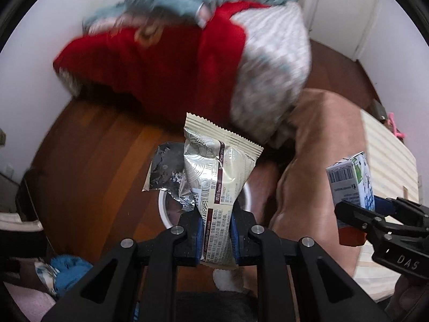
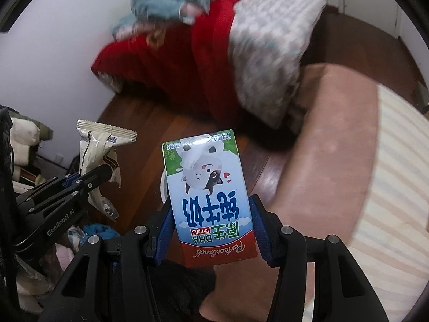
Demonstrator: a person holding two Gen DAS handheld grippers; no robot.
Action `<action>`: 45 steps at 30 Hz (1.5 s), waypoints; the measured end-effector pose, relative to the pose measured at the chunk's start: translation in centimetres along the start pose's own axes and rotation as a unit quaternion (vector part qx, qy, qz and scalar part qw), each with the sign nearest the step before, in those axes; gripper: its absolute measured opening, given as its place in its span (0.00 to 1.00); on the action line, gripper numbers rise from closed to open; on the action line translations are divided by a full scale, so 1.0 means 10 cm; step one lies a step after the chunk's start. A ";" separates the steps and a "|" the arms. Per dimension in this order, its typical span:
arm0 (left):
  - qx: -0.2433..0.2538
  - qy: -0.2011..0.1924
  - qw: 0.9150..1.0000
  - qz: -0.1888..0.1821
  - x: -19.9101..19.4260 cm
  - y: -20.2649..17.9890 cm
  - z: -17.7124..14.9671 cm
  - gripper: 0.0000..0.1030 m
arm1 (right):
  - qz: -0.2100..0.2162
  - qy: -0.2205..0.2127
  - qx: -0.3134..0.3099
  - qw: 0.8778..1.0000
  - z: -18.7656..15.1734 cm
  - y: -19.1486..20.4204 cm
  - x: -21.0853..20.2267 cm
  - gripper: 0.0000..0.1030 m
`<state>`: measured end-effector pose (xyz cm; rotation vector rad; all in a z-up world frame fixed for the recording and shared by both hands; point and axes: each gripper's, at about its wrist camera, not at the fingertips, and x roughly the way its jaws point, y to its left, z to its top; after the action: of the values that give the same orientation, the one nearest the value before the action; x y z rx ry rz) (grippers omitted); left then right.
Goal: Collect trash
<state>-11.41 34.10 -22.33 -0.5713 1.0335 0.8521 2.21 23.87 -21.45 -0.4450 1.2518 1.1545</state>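
Observation:
My left gripper (image 1: 215, 234) is shut on a beige cookie wrapper (image 1: 217, 169) with a torn silver flap hanging at its left. The same wrapper (image 2: 100, 155) shows at the left of the right wrist view, pinched by the left gripper (image 2: 103, 173). A small milk carton (image 2: 209, 196), printed with a cartoon cow and upside down, is clamped between the blue pads of my right gripper (image 2: 211, 230). That carton (image 1: 351, 185) and the right gripper (image 1: 356, 209) appear at the right edge of the left wrist view. Under both held items sits a white round rim (image 1: 162, 209), mostly hidden.
Both grippers hang over a brown wooden floor (image 1: 93, 166). A heap of red, grey-white and teal bedding (image 1: 187, 61) lies ahead against the white wall. A pink cushion (image 2: 329, 145) and a striped mattress (image 2: 391, 187) fill the right. Clothes and clutter (image 2: 24, 139) sit at the left.

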 end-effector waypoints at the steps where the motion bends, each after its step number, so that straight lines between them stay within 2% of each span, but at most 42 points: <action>1: -0.006 0.011 1.000 0.000 0.14 0.09 0.00 0.13 | 0.000 0.012 0.000 1.000 0.03 0.04 0.18 0.53; 5: -0.026 0.054 0.998 -0.002 0.68 0.36 0.04 0.13 | -0.010 0.054 0.002 0.999 0.15 0.12 0.81 0.53; 13: -0.057 0.124 0.990 -0.025 1.61 0.62 0.12 0.13 | -0.020 0.119 0.004 0.993 0.39 0.08 1.80 0.53; 17: -0.064 0.144 0.987 -0.043 1.82 0.64 0.11 0.16 | -0.019 0.143 0.007 0.989 0.43 0.05 2.16 0.53; 22: -0.088 0.145 0.984 -0.059 1.79 0.72 0.10 0.17 | -0.020 0.153 0.003 0.988 0.50 0.03 2.43 0.54; 23: -0.090 0.145 0.984 -0.054 1.80 0.73 0.11 0.24 | -0.017 0.154 0.003 0.988 0.52 0.03 2.45 0.54; 24: -0.091 0.144 0.984 -0.050 1.79 0.74 0.12 0.41 | -0.015 0.157 0.000 0.987 0.53 0.03 2.49 0.54; 25: -0.095 0.141 0.984 -0.045 1.77 0.76 0.12 0.53 | -0.013 0.159 0.000 0.987 0.55 0.03 2.51 0.55; 26: -0.100 0.138 0.984 -0.042 1.75 0.78 0.12 0.76 | -0.012 0.160 0.000 0.987 0.55 0.03 2.52 0.55; 27: -0.103 0.135 0.985 -0.042 1.74 0.80 0.12 0.87 | -0.010 0.162 -0.003 0.987 0.55 0.03 2.52 0.56; 28: -0.107 0.132 0.985 -0.040 1.70 0.83 0.11 0.87 | -0.009 0.162 -0.005 0.987 0.55 0.04 2.51 0.59; 30: -0.114 0.131 0.984 -0.030 1.64 0.90 0.10 0.88 | -0.018 0.157 -0.010 0.987 0.55 0.03 2.48 0.90; 31: -0.115 0.129 0.985 -0.027 1.61 0.92 0.09 0.89 | -0.023 0.155 -0.011 0.988 0.54 0.02 2.45 0.92; 33: -0.116 0.121 0.986 -0.014 1.51 0.97 0.06 0.99 | -0.025 0.151 -0.013 0.988 0.53 0.02 2.39 0.93; 34: -0.116 0.117 0.986 -0.009 1.46 0.98 0.05 0.99 | -0.028 0.149 -0.016 0.988 0.53 0.02 2.35 0.94; 35: -0.116 0.113 0.987 -0.003 1.41 1.00 0.03 0.99 | -0.036 0.147 -0.020 0.988 0.51 0.03 2.29 1.00; 45: -0.111 0.074 0.991 0.021 0.75 0.98 -0.17 1.00 | -0.058 0.108 -0.058 0.991 0.31 0.23 1.56 1.00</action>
<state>-18.49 40.79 -30.04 -0.8126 1.0949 0.9812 0.06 34.03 -33.72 -0.7369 1.3301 1.1053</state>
